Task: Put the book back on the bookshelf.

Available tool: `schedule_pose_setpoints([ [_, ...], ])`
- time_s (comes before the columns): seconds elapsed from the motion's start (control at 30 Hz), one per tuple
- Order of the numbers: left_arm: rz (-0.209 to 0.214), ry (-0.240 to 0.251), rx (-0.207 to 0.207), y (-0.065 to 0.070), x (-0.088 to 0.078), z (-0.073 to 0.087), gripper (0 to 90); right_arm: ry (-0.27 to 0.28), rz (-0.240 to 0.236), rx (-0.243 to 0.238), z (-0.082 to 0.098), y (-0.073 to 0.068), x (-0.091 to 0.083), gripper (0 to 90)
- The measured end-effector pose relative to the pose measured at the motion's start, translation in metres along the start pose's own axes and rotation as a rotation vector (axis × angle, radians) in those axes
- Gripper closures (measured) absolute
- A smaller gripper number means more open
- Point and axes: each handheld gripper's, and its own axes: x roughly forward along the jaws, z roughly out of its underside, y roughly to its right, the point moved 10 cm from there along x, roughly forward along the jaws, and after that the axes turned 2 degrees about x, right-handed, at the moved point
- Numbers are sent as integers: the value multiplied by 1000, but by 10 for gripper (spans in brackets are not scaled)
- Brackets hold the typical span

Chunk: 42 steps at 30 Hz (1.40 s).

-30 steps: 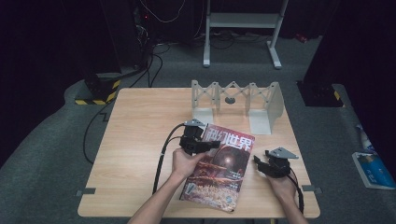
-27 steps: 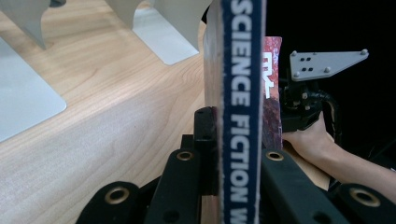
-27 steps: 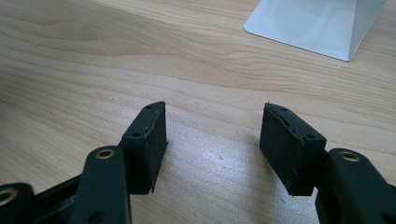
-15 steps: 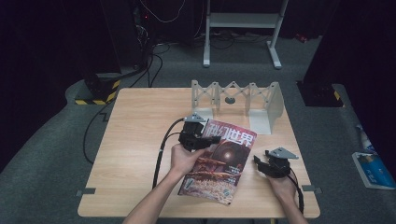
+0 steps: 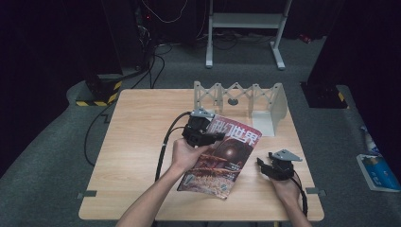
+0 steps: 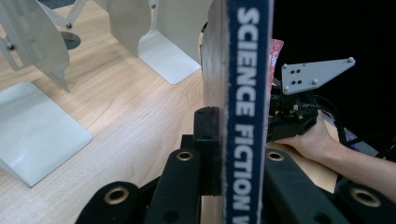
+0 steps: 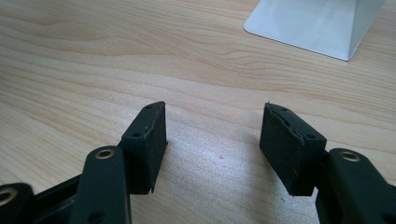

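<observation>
A science-fiction magazine [image 5: 228, 156] with a dark red cover lies tilted, its spine edge raised off the wooden table [image 5: 142, 142]. My left gripper [image 5: 207, 136] is shut on that spine edge. In the left gripper view the blue spine [image 6: 245, 93] stands upright between the jaws of the left gripper [image 6: 240, 144]. My right gripper [image 5: 265, 165] rests near the table's right front, beside the magazine, with its jaws wide apart. The right gripper view has the right gripper [image 7: 212, 140] over bare wood with nothing between its pads.
A grey metal folding book rack [image 5: 246, 101] stands at the back of the table, behind the magazine; its plates [image 6: 37, 116] and a base corner [image 7: 317, 23] show close by. Cables trail off the table's left front. Dark floor surrounds the table.
My left gripper has risen with the magazine's spine edge in it, so the magazine tilts more steeply. The right gripper has stayed where it was.
</observation>
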Motion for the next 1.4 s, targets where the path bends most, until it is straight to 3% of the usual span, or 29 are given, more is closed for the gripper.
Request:
schedule_pose_setpoints([
  [0.5,-23,-102,74,4,-4,-17,833,2,0,-3,0,0,0,410],
  [1.0,-42,-186,86,-5,-15,-28,828,3,1,-4,0,0,0,405],
  [1.4,-74,-226,79,-13,-24,-41,825,1,-3,-8,0,0,0,403],
])
